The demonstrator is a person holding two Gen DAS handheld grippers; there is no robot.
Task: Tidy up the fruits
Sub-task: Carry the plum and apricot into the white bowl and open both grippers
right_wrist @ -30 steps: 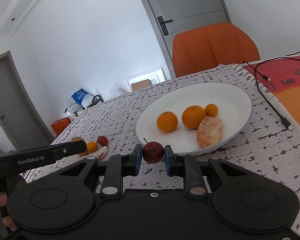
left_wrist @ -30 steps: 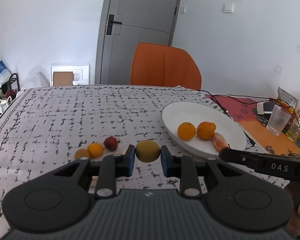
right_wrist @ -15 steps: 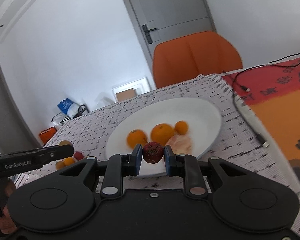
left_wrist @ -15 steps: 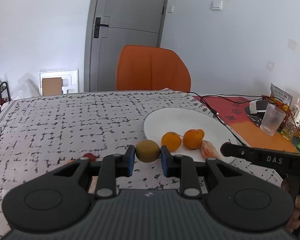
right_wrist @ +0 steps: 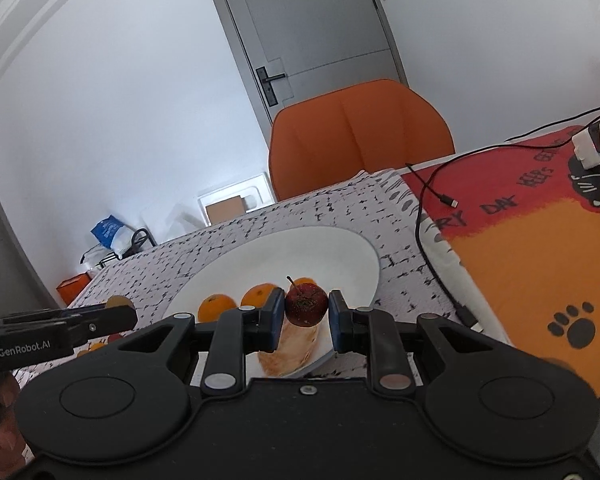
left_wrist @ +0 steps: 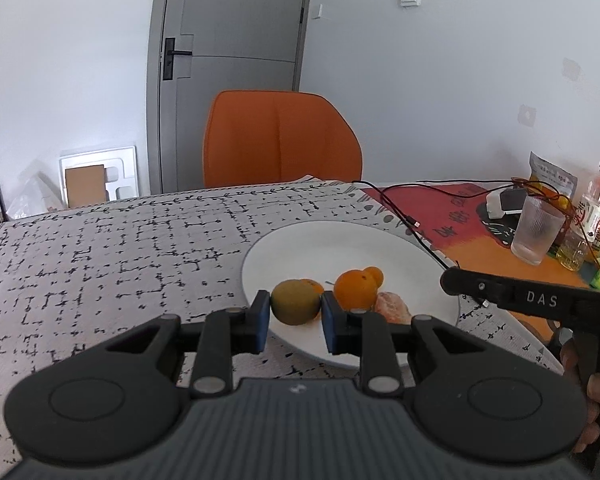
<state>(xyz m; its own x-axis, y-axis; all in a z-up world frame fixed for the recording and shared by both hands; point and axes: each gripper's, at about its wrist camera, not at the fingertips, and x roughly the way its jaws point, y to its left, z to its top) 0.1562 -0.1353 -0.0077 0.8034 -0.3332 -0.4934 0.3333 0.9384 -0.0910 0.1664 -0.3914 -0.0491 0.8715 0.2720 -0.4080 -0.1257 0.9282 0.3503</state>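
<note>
Table [left_wrist: 100, 248] draped in black-flecked white cloth, white plate [left_wrist: 340, 240] of oranges, left claw [left_wrist: 294, 314] clenched on a yellow-green fruit [left_wrist: 295, 306], right claw [right_wrist: 305, 314] clenched on a dark red stemmed fruit [right_wrist: 306, 305], both angled downward over the plate.

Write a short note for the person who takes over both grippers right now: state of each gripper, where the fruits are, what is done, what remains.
Left gripper: shut on the yellow-green fruit, held at the white plate.
Right gripper: shut on the small red fruit, also at the plate.
Done: two oranges, a smaller orange fruit and a peeled citrus lie on the plate.
Left: set both held fruits down on it, then fetch the small fruits on the tablecloth.
</note>
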